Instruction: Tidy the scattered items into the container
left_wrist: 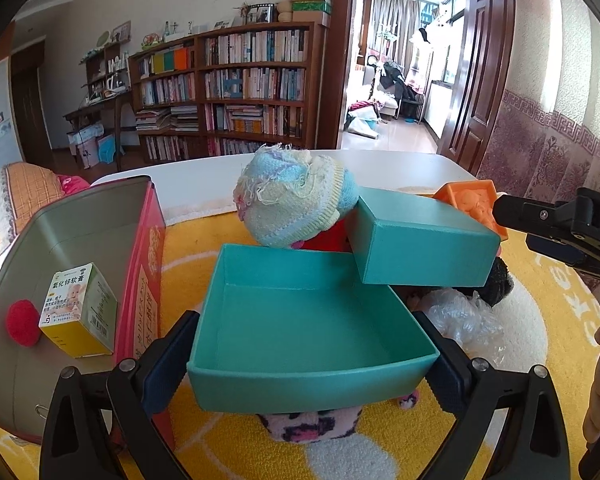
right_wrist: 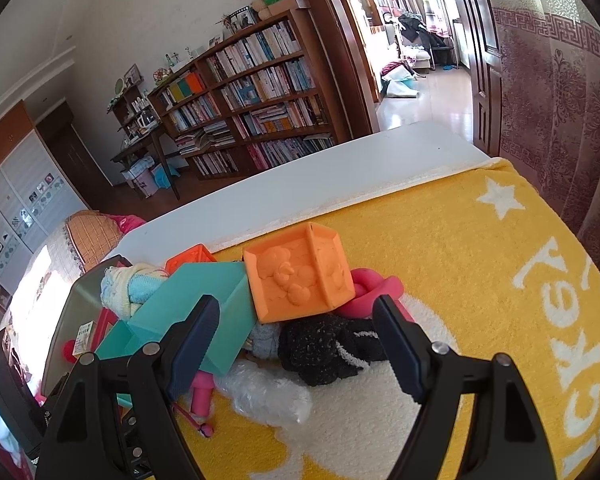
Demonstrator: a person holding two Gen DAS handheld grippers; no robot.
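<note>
Over the yellow towel (right_wrist: 440, 240), left gripper (left_wrist: 312, 354) clamps teal box (left_wrist: 300, 320); right gripper (right_wrist: 296, 340) released.

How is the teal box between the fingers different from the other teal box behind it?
The near teal box lies open side up, so you see its empty inside; the far teal box shows only closed outer walls. The near one sits between the left gripper fingers; nothing grips the far one. The far one is tilted, propped on the pile beside the knitted hat; the near one sits fairly level. Both are the same teal colour and rectangular.
</note>
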